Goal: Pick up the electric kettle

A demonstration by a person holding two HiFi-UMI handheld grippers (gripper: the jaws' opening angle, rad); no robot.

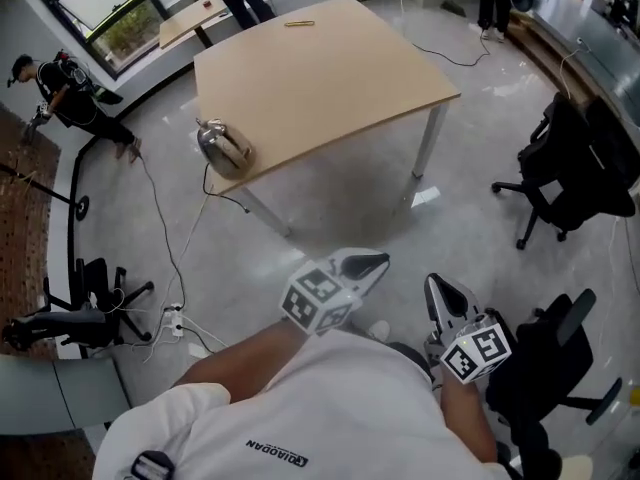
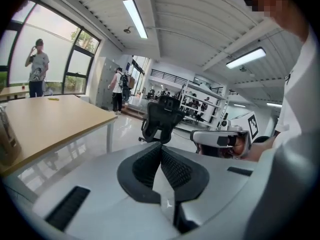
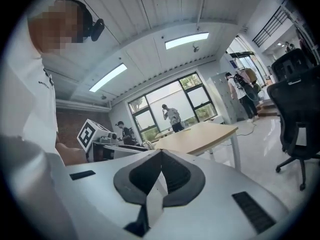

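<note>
The electric kettle (image 1: 222,146), shiny steel with a dark handle, stands on the near left corner of the light wooden table (image 1: 330,78). In the left gripper view the kettle (image 2: 6,139) shows only at the far left edge. Both grippers are held close to the person's body, over the floor and well short of the table. My left gripper (image 1: 378,261) (image 2: 161,145) is shut with nothing between its pads. My right gripper (image 1: 432,283) (image 3: 161,151) is also shut and empty. Each gripper's marker cube appears in the other's view.
Black office chairs stand at the right (image 1: 575,168) and near right (image 1: 555,363). A cable runs from the kettle down to a power strip (image 1: 175,320) on the floor. A small yellow object (image 1: 299,23) lies on the table's far side. People stand beyond the table.
</note>
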